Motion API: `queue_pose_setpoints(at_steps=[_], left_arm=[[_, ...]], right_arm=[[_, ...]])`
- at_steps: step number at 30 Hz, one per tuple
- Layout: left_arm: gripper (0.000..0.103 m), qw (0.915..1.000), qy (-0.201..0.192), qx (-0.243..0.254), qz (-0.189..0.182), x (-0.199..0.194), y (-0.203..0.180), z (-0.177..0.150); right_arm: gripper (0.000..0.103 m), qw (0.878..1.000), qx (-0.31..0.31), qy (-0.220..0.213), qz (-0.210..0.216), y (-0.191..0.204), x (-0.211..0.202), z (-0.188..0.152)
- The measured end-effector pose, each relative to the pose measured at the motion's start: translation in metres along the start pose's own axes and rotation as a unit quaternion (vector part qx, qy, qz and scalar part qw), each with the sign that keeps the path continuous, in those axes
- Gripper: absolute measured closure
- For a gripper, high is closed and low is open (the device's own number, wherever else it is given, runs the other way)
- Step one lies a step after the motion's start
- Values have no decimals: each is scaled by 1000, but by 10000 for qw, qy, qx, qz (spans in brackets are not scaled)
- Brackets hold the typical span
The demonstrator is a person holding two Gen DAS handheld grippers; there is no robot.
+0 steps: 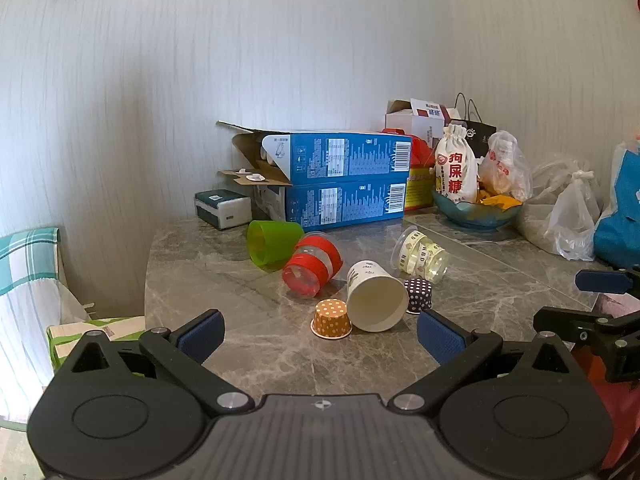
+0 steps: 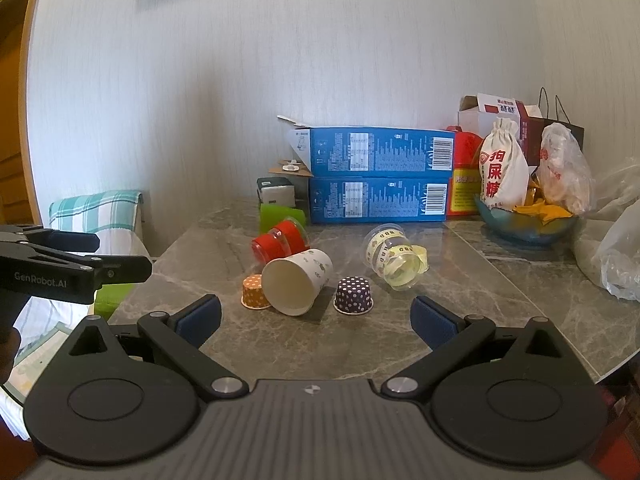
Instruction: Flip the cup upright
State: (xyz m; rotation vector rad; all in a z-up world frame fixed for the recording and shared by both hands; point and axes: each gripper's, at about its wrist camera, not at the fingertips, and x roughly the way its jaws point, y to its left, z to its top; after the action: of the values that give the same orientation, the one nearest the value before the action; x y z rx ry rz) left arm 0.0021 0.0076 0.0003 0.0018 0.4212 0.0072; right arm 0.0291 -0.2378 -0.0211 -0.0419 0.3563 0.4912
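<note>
- Far left of the pile, a green cup [image 1: 272, 248] lies on its side on the marble table [image 1: 248, 344], mouth facing the left edge, well back near the blue boxes [image 1: 344, 176].
- Just right of it, touching, a red-banded clear cup [image 1: 312, 266] is tipped over too.
- Front and centre is a white paper cup [image 1: 376, 296] on its side with its mouth toward us, wedged between an orange dotted cupcake liner [image 1: 331, 319] and a purple dotted one [image 1: 419, 295].
- Further right, a clear cup with yellow bands [image 2: 394, 258] lies tilted, apart from the rest.
- Both tools hover short of the pile: the left hand-held gripper [image 1: 320, 334] has its jaws spread wide and empty, and so does the right hand-held gripper [image 2: 316, 316].
- My guess is the white cup goes first. I'd pinch it lightly across the wall near the rim, since paper crushes easily, lift clear of the liners, then rotate it onto its base.
</note>
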Motion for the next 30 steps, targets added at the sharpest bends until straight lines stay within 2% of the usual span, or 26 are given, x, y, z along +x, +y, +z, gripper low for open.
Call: queue_pose_setpoints(at_steps=[30], left_arm=[[0, 10000, 51, -30, -35, 1, -2, -2]], right_arm=[[1, 9999, 112, 60, 4, -6, 0, 1]])
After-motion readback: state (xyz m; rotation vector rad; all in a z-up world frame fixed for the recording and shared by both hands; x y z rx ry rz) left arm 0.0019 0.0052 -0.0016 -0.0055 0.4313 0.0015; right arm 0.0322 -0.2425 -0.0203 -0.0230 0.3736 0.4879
